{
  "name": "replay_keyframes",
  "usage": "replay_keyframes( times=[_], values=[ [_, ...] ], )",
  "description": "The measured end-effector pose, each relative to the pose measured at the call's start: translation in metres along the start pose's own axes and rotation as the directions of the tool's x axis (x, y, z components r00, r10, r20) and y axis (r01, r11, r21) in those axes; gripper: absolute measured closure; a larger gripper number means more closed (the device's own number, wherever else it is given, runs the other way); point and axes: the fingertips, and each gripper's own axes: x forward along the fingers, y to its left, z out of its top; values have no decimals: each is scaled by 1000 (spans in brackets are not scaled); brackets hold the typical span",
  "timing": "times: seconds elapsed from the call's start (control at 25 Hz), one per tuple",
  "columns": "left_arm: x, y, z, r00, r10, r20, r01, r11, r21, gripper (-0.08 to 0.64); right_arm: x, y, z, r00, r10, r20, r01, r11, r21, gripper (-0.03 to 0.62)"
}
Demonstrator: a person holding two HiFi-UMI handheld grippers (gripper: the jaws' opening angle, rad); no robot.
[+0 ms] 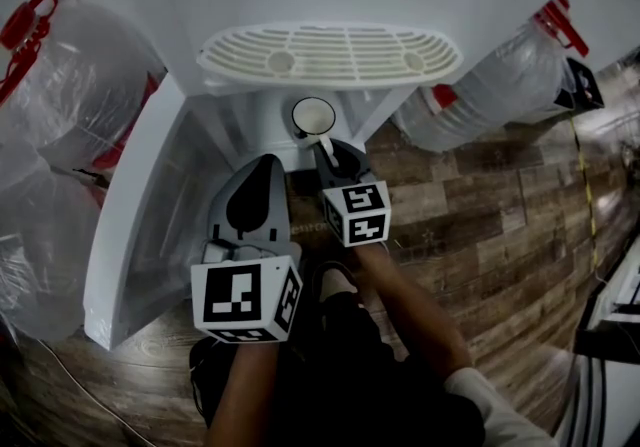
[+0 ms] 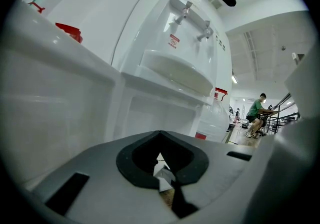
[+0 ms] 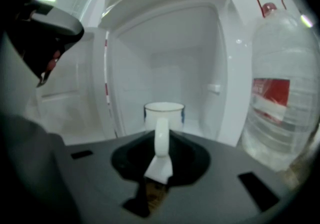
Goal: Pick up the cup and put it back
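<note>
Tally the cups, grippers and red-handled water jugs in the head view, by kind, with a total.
Cup: 1
Grippers: 2, left gripper, right gripper
Red-handled water jugs: 2
Total: 5

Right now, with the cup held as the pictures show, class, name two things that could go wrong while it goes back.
1. The right claw pinches only the thin handle of the cup, so the cup might tilt or slip out.
2. The cabinet opening is closely framed, with its door ajar on one side and the drip tray overhead; the cup could knock an edge.
</note>
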Motion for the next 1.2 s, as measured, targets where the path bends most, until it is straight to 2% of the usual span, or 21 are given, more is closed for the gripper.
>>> replay_keyframes(
  times=[0.68,1.2],
  values=[
    [-3,3,-6,1000,-1,-13,1,1000,2,552,-64,24,36,993,102,57,-104,994,24,518],
    [0,-4,-7,1000,-7,-13,7,1000,-1,552,-112,29,59,984,153,88,-154,988,3,518]
  ],
)
